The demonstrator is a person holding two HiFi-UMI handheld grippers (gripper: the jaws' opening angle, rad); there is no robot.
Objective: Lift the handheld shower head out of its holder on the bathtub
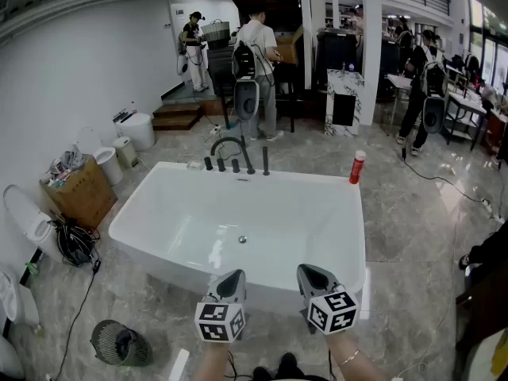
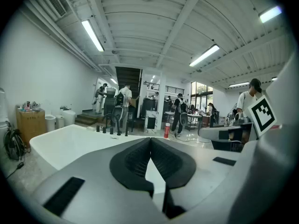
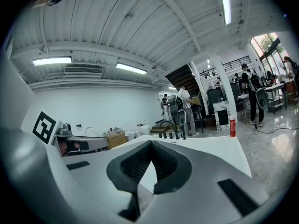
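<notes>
The white bathtub [image 1: 159, 205] lies ahead of me. Black fittings stand on its far rim: a curved spout [image 1: 230, 145], small knobs, and the slim upright handheld shower head [image 1: 265, 162] at their right end. My left gripper [image 1: 231, 277] and right gripper [image 1: 310, 273] hover side by side over the near rim, far from the fittings, both shut and empty. In the left gripper view the left gripper [image 2: 150, 139] points across the tub toward the shower head [image 2: 126, 131]. In the right gripper view the right gripper [image 3: 150, 143] also faces the shower head [image 3: 183, 134].
A red bottle [image 1: 358, 167] stands on the tub's far right corner. Left of the tub are a cardboard box [image 1: 82, 190], white toilets, a cable coil [image 1: 75, 243] and a round fan [image 1: 119, 343]. People stand among furniture beyond the tub.
</notes>
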